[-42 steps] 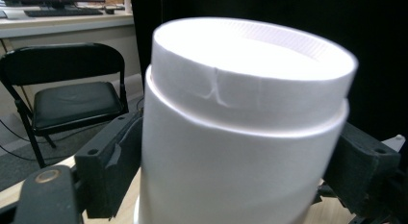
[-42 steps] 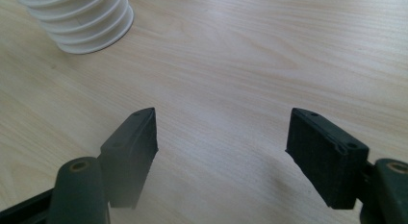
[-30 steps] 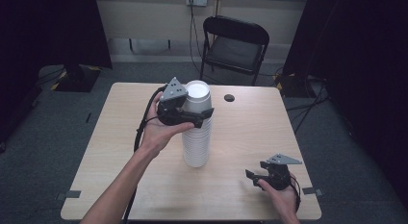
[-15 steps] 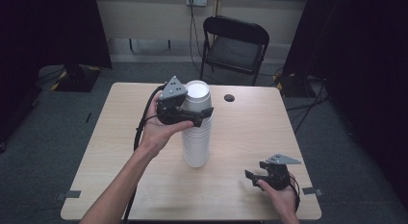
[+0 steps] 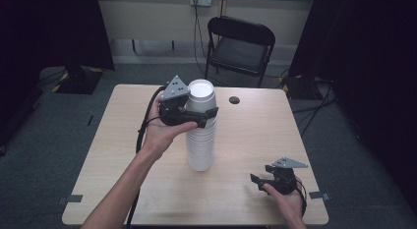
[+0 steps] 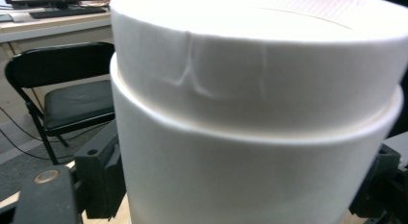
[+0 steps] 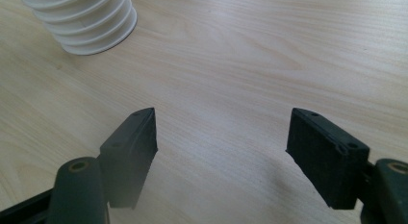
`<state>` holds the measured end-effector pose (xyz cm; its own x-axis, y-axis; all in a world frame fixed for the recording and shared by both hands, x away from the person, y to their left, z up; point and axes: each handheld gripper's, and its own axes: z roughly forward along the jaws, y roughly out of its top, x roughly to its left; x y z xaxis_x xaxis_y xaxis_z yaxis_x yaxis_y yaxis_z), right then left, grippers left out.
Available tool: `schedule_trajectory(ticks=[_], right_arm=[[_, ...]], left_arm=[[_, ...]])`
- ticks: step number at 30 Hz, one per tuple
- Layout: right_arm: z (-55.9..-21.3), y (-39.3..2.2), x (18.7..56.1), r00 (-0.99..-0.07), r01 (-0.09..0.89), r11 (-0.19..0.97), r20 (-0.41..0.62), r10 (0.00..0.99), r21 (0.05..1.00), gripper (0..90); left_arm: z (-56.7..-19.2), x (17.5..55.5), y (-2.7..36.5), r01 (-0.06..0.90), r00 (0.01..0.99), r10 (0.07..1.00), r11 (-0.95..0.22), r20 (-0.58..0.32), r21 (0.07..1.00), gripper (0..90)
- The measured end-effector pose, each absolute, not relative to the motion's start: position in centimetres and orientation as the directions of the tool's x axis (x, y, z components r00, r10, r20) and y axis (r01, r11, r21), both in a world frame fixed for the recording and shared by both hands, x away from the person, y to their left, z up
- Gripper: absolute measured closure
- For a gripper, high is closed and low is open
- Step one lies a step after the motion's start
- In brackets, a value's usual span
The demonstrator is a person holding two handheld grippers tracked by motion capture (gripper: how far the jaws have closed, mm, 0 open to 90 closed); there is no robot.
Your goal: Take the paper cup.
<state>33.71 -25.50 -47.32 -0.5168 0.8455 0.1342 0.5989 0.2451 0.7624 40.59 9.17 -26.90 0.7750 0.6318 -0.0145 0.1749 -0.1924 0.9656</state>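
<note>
Table (image 5: 246,140): pale wood-look top with fine lengthwise grain, smooth, a soft sheen being seen in the right gripper view. Stack of cups (image 5: 200,135): white, matt, paper-like walls, ribbed where the rims are nested, the top cup (image 6: 260,84) being marked by a shallow crease in its otherwise smooth side. Left gripper (image 5: 204,116) and right gripper (image 5: 257,180): matt black, plastic-looking jaws with flat, faintly textured faces, each topped by a dull grey plate; folding chair (image 5: 241,44): black padded seat of slightly glossy finish on a thin dark metal frame; floor (image 5: 59,135): grey, matt, carpet-like.
</note>
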Motion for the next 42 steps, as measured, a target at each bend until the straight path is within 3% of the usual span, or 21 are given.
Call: schedule_trajectory(ticks=[42], right_arm=[[-47.2, -25.5, 33.7, -0.518, 0.593, 0.24, 0.135, 0.845, 0.769, 25.4]], left_arm=[[-22.9, 40.0, 10.3, 0.104, 0.753, 0.657, -0.089, -0.02, 0.991, 15.4]])
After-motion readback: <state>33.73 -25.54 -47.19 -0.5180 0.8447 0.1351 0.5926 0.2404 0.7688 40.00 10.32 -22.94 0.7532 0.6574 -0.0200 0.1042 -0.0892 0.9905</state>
